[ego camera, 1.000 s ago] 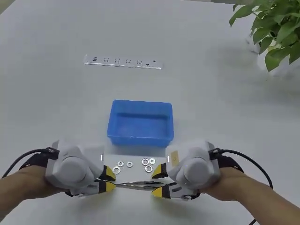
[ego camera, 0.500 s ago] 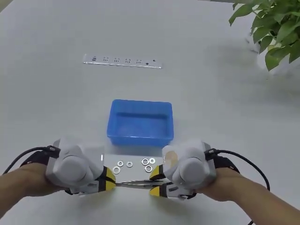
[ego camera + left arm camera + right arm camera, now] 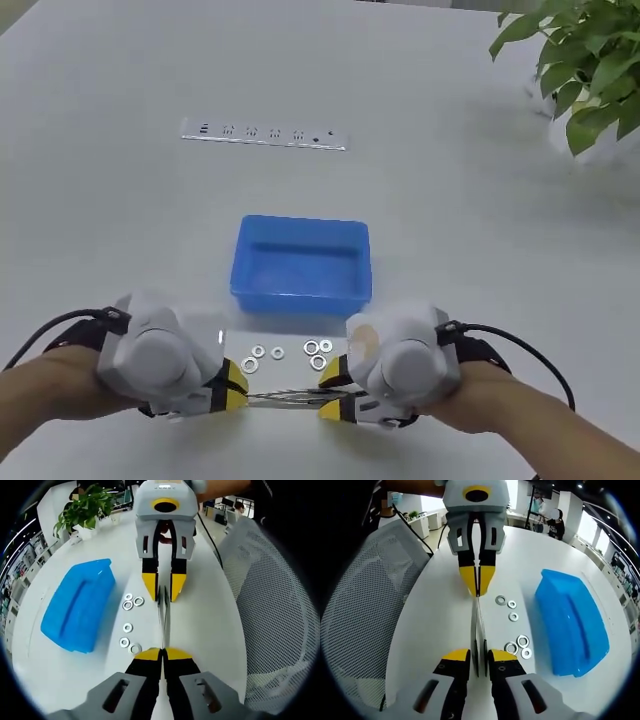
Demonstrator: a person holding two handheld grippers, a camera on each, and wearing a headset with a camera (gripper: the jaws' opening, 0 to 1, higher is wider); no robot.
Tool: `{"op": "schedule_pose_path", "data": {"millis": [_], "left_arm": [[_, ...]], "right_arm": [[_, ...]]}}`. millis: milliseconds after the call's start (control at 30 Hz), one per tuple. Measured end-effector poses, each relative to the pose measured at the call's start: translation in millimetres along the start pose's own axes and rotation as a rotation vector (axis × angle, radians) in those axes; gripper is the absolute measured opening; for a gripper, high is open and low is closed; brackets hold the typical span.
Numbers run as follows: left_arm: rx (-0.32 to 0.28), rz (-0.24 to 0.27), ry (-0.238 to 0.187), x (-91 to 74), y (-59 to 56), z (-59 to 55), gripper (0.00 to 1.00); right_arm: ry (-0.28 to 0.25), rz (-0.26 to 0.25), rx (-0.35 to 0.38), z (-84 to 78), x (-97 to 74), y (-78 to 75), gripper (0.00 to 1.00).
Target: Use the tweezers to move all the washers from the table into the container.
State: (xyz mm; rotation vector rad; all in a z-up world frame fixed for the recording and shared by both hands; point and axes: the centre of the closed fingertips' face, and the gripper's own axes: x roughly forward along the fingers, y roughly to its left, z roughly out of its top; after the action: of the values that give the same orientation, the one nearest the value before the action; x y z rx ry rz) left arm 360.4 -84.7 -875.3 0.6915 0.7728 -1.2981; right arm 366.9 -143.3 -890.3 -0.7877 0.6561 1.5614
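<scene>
The washers [image 3: 277, 351] all lie loose on the table [image 3: 450, 200], six as far as I can count, in two small clusters just on my side of the blue container [image 3: 300, 290]. The container looks bare inside, so I judge that no washer has been moved yet and the whole job is left. The tweezers [image 3: 285, 397] are off the table, stretched level between my two tools and nearer to me than the washers. My left gripper [image 3: 238, 386] has its jaws pressed together on the end where the tweezers run to a point. My right gripper [image 3: 333, 390] faces it head-on, its jaws set one on each side of the two tweezer arms and lying against them. I cannot tell how hard it squeezes. Both hands are low over the near edge of the work, wrists turned inward so the yellow tips point at each other. A power strip [image 3: 264, 133] lies well beyond the container, and a plant [image 3: 585, 60] stands at the far right.
</scene>
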Motion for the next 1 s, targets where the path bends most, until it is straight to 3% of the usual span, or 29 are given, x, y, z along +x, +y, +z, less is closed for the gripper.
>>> {"op": "schedule_pose_path", "data": {"millis": [400, 1000], "left_arm": [[0.004, 0.013, -0.011, -14.0, -1.4, 14.5, 0.05], [0.054, 0.035, -0.041, -36.2, -2.5, 48.2, 0.05]], "right_arm": [[0.004, -0.008, -0.035, 3.4, -0.1, 2.8, 0.16], [-0.025, -0.029, -0.044, 16.0, -3.8, 1.9, 0.12]]}}
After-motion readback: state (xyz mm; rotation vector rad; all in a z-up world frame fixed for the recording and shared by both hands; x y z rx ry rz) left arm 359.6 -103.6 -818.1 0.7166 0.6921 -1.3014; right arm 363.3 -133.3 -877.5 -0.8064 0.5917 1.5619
